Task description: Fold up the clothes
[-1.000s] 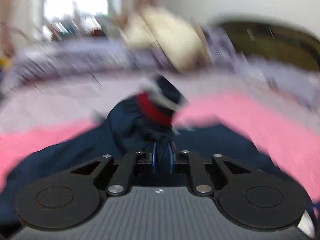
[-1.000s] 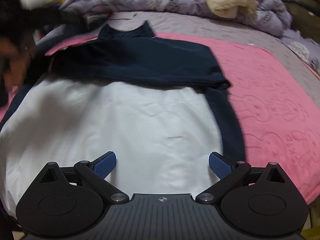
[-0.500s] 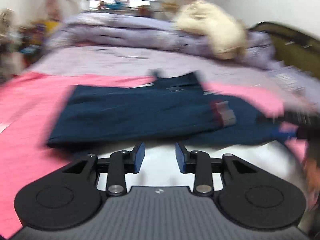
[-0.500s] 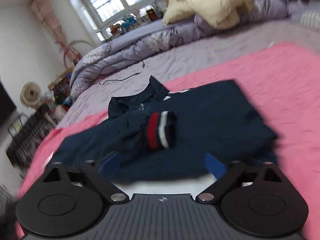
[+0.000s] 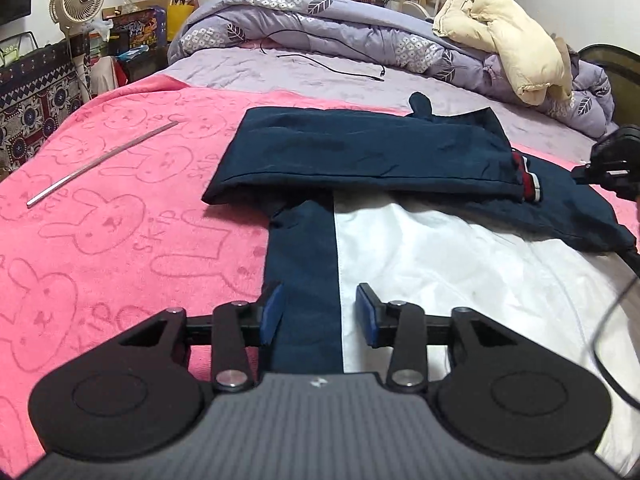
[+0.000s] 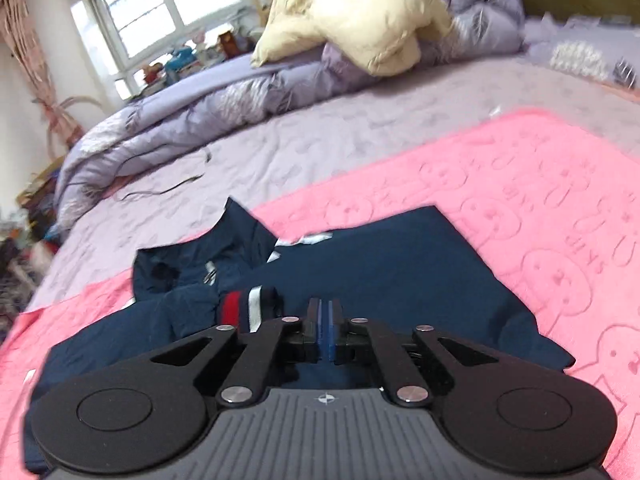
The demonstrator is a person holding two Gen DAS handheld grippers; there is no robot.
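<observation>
From the left wrist the whole jacket [image 5: 400,184] shows, spread on the pink blanket [image 5: 100,220]: white body, navy side panel, a sleeve folded across the chest with its striped cuff [image 5: 528,178] to the right. The left tool [image 5: 320,314] hangs wide apart, straddling that navy panel. A metal rod [image 5: 100,160] lies well apart. The right wrist view shows only navy cloth; the right tool [image 6: 325,334] is pressed closed just beside the cuff [image 6: 248,310], whether pinching fabric I cannot tell.

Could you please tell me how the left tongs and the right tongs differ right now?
The left tongs are open, blue pads apart over the jacket's navy side strip; the right tongs are shut, pads pressed together. The left sits at the jacket's near part, the right up by the striped cuff. Both have black linkages.
</observation>
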